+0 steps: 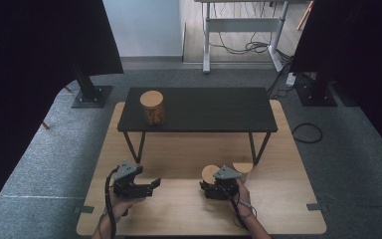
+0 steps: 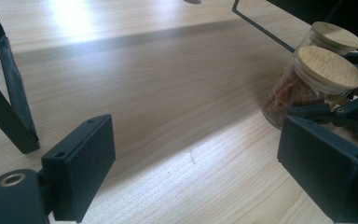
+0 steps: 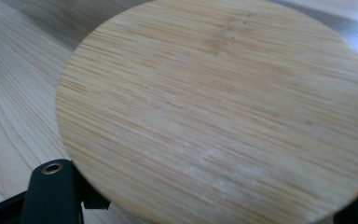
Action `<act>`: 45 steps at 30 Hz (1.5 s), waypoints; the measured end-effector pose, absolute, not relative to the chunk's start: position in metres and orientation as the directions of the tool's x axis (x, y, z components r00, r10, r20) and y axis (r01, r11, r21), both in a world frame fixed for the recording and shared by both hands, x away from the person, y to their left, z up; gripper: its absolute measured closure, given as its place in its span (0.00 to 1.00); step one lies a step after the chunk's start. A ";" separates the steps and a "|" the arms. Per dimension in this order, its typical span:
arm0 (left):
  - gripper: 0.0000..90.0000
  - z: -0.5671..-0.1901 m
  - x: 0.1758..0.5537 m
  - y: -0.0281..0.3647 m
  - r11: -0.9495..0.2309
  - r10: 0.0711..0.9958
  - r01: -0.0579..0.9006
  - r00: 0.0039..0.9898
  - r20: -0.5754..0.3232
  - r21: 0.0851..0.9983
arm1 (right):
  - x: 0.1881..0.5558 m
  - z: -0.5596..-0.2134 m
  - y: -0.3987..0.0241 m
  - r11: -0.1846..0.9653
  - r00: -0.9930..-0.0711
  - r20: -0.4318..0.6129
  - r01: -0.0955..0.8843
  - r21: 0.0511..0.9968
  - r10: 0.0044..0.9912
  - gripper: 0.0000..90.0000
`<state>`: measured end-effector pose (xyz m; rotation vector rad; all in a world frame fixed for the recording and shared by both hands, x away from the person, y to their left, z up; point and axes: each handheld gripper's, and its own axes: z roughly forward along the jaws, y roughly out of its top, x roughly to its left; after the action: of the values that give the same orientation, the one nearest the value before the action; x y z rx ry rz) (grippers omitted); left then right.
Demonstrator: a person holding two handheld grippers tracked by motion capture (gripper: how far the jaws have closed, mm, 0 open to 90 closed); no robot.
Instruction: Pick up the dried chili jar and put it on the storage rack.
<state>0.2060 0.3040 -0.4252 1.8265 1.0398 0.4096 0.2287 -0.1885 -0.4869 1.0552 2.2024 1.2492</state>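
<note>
A glass jar (image 1: 210, 173) with a round bamboo lid (image 3: 223, 112) and reddish-orange contents (image 2: 291, 95) stands on the wooden table (image 1: 278, 204). My right gripper (image 1: 212, 184) is shut on it just below the lid; one black finger (image 3: 51, 191) shows under the lid's edge. A second lidded jar (image 1: 242, 168) stands right behind it (image 2: 335, 35). My left gripper (image 1: 154, 183) rests on the table to the left, open, with nothing between its jaws (image 2: 200, 177). A third jar (image 1: 152, 107) stands on the low black table (image 1: 214, 109).
The black table's thin legs (image 2: 9, 107) stand on the wooden top between me and the back. Black curtains hang at both sides, with stand bases (image 1: 92, 95) on the grey carpet. A desk frame with cables (image 1: 243, 45) is at the rear.
</note>
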 end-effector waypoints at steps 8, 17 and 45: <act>0.12 -0.428 0.206 0.308 -0.166 0.801 0.468 0.577 -0.158 0.868 | 0.226 -0.481 -0.194 0.303 -0.651 0.035 0.399 0.865 0.758 0.27; 0.12 -0.431 0.207 0.310 -0.156 0.804 0.467 0.571 -0.162 0.870 | 0.222 -0.469 -0.201 0.307 -0.662 0.023 0.378 0.874 0.749 0.27; 0.12 -0.432 0.205 0.311 -0.141 0.809 0.467 0.563 -0.170 0.873 | 0.220 -0.436 -0.202 0.343 -0.678 -0.030 0.333 0.878 0.734 0.27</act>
<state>0.2052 0.3108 -0.4320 1.7846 1.0528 0.4226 0.2205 -0.2019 -0.4358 0.9353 2.1895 1.2830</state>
